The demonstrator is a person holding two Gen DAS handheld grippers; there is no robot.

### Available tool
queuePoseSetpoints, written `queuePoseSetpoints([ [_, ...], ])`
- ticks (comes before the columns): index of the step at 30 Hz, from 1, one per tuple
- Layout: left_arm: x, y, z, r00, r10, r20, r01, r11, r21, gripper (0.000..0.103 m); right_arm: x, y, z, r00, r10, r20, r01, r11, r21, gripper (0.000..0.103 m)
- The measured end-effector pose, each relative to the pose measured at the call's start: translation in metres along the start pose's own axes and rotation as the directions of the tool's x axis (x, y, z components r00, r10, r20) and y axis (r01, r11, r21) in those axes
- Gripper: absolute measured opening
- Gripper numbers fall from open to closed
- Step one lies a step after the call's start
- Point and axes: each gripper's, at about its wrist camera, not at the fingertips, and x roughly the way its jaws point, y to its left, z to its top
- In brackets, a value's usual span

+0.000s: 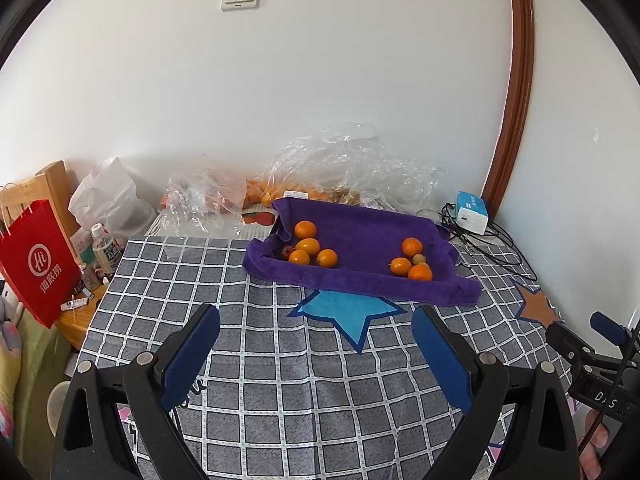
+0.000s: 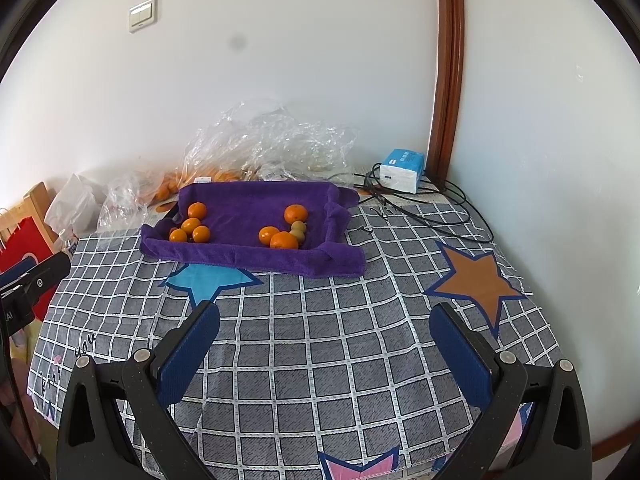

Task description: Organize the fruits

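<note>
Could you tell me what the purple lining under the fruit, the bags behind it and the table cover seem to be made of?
Purple lining: apparently plush terry or microfibre cloth, matte, with a fuzzy nap and soft folded edges. Bags: thin clear plastic film, glossy, crinkled and see-through. Table cover: probably printed woven fabric, matte grey checks with stars; the weave is only faintly visible.

Red paper bag (image 1: 38, 258) at table's left edge: white round logo with three white Chinese characters beneath, reading 海底捞. Right gripper's black body (image 1: 600, 380), seen at the left wrist view's right edge, carries white letters "DAS", cut off. Labels on the water bottle (image 1: 105, 249) and blue-white box (image 1: 472, 212) too small to read.
</note>
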Motion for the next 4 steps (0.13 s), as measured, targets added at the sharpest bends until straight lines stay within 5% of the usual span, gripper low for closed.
queuePoseSetpoints([
  [4,0.0060,0.0015,-0.0001,1.000,0.001,-0.013,-0.001,1.000,0.001,0.097,0.0013,0.0010,0.0013,1.000,0.008,0.003,-0.008,1.000,-0.003,0.103],
])
